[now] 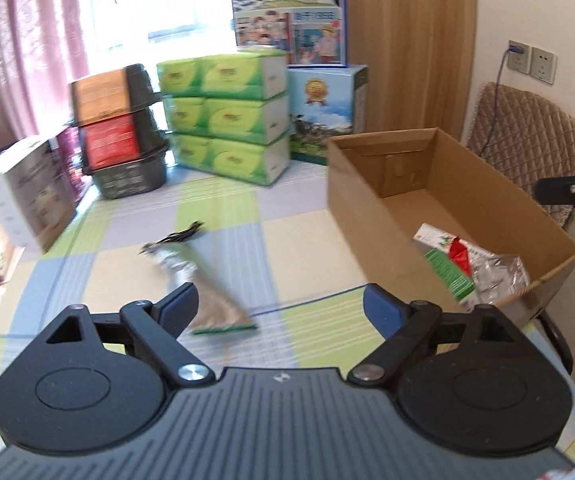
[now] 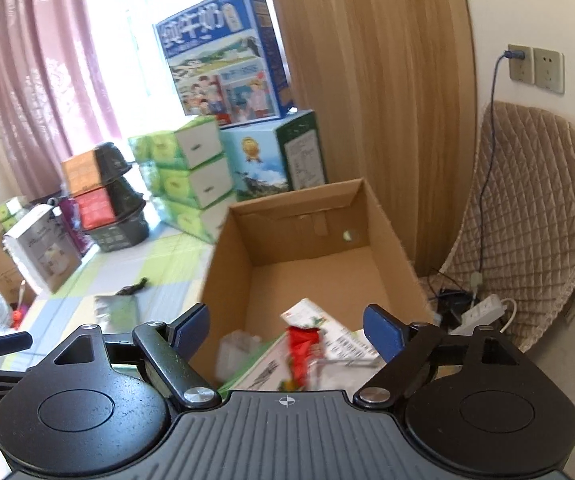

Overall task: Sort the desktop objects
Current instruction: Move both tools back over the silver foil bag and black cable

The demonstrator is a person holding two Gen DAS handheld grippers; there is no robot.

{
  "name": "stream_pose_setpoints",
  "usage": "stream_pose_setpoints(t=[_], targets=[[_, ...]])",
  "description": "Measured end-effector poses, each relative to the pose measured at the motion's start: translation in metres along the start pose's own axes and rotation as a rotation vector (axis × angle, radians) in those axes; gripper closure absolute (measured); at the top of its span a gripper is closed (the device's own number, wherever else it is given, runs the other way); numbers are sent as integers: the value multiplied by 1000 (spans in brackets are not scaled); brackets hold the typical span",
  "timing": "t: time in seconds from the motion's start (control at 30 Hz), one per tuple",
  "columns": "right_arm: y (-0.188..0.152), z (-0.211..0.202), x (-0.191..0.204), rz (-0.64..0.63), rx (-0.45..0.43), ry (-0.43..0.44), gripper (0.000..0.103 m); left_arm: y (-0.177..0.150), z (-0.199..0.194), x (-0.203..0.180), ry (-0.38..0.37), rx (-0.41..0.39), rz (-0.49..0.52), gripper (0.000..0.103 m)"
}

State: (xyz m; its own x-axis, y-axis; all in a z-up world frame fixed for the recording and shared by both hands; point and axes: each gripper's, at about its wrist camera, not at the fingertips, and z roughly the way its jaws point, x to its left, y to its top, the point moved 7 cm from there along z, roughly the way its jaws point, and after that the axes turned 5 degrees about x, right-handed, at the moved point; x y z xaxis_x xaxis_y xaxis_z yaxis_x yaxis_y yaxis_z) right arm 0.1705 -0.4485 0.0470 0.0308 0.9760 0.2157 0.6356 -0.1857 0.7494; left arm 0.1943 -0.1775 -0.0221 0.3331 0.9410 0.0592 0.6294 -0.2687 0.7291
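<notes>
My left gripper [image 1: 281, 304] is open over the checked tablecloth [image 1: 223, 208]. A silver foil packet [image 1: 211, 292] with a green edge lies just beyond its left finger, blurred. A small black cable-like item [image 1: 183, 236] lies farther back. An open cardboard box [image 1: 367, 192] on the right holds a green-white packet [image 1: 445, 270], a red wrapper [image 1: 460, 256] and a foil bag [image 1: 499, 276]. My right gripper [image 2: 287, 328] hangs open and holds nothing, above the near end of the box [image 2: 227, 272]. Under it lie the red wrapper [image 2: 303, 344] and a white barcoded packet [image 2: 343, 342].
Green tissue packs [image 1: 227, 112], stacked black baskets [image 1: 123, 148] and printed cartons [image 1: 323, 112] line the table's far side. A white box [image 1: 27, 196] stands at the left. A quilted chair [image 2: 535, 216] and a power strip [image 2: 483, 312] are right of the box.
</notes>
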Motion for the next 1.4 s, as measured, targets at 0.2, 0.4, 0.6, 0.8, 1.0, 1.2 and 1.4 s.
stream_pose_setpoints(t=[0.2,0.4,0.6,0.8,1.0,1.2,1.4], targets=[[-15,-33,44,-37,-29,58,13,-22,-37,29,60,2,-15,11],[-27,-57,88,-89,-47,109,5,-40,-76,55,105,-17,-36,2],[-32,-74,115,-109,-57,138,2,-54,-102,80,146,-28,-51,1],[-38,-73,141,-152,-49,164,2,-69,-100,115,182,-16,-96,1],[-48,-41,172,-189,-24,193,2,-75,-69,150,197,-3,-144,1],[-59,28,200,-240,37,212,2,-77,-14,184,215,20,-166,1],[-64,118,219,-332,121,212,2,-68,53,215,212,45,-158,2]])
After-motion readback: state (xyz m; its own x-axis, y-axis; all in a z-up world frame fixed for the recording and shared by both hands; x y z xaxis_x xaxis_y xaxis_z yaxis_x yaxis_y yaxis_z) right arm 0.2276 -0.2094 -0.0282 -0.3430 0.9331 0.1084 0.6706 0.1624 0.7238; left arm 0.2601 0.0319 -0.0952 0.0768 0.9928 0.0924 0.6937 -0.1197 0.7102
